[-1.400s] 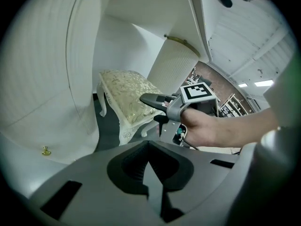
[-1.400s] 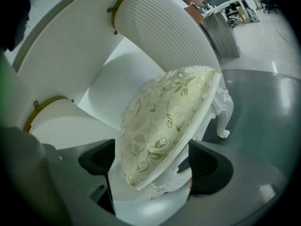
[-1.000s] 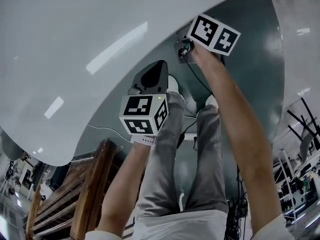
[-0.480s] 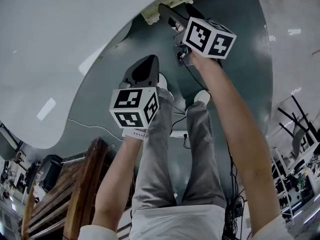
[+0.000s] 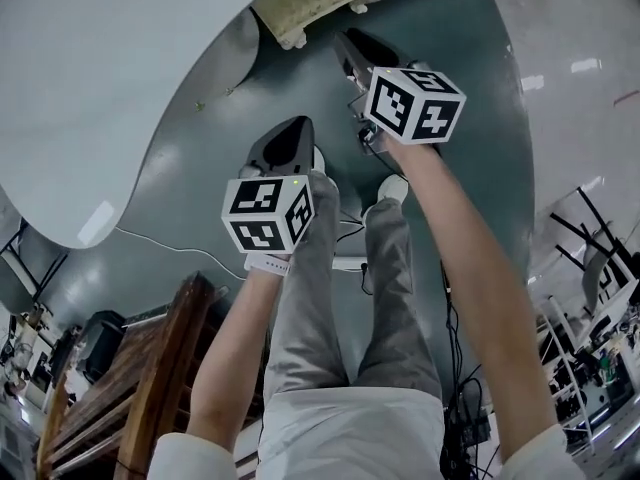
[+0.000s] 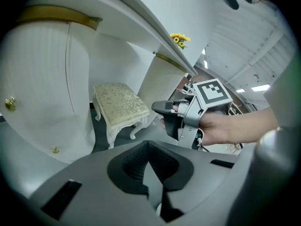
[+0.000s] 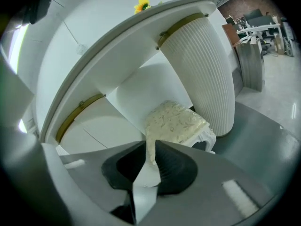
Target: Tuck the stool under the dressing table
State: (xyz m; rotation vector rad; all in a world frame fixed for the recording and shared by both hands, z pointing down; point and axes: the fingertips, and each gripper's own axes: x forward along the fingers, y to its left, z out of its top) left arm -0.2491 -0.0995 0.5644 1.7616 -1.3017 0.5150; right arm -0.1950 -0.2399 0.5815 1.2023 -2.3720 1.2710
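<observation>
Stool (image 5: 318,6), set under dressing table (image 5: 100,88), long axis along its front edge. Left gripper (image 5: 286,140) closed, empty. Right gripper (image 5: 352,48) jaws just narrowed, slit left, nothing between.

Head view looks steeply down; both gripper views, lower, share the stool (image 6: 120,108) ahead of their fingers (image 6: 128,167).

Stool (image 5: 318,3) sits in the knee gap under the dressing table (image 5: 100,88), between the left pedestal (image 6: 47,79) and the right pedestal (image 6: 162,79), its near edge poking out past the tabletop in my head view. Flowers (image 6: 178,39) are on the tabletop above the right pedestal. Both grippers are on my side of the stool, clear of it: right gripper (image 5: 350,43) ahead and closest, left gripper (image 5: 290,128) behind and to its left. Wooden furniture (image 5: 170,368) is behind, on my left.
</observation>
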